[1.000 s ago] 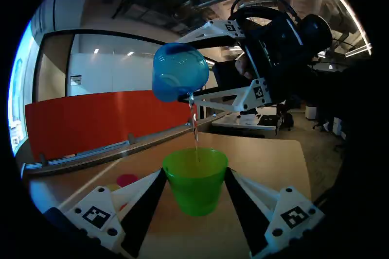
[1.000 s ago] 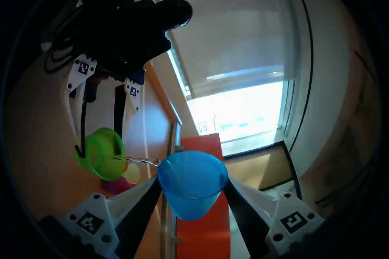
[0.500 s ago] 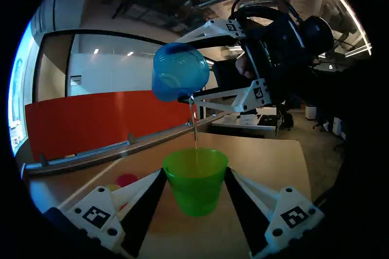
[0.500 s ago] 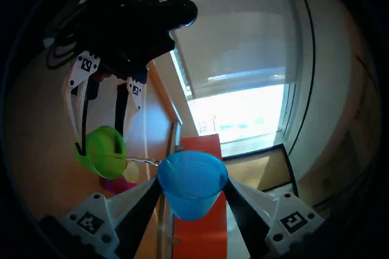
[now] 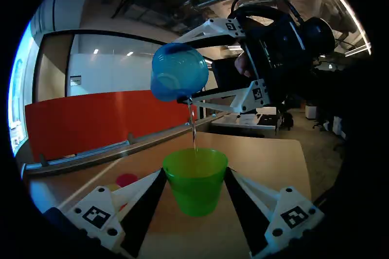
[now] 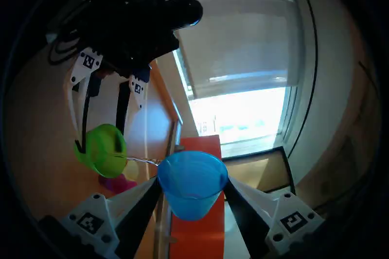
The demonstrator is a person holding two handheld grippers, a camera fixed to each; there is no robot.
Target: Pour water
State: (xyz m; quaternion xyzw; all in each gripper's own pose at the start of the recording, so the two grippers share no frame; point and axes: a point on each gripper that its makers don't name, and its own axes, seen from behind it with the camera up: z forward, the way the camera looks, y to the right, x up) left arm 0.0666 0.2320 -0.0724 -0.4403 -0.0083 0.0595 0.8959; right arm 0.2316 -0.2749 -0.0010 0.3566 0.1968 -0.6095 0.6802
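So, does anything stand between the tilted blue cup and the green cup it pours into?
Nothing visible does. The blue cup hangs above the green cup, and a thin water stream falls straight into its open mouth.

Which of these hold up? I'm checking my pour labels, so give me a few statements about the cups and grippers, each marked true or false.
1. The blue cup is tipped above the green cup. True.
2. A thin stream of water runs from the blue cup into the green one. True.
3. The left gripper holds the blue cup. False: it is shut on the green cup, and the right gripper holds the blue one.
4. The green cup lies on its side. False: it is upright, mouth up.
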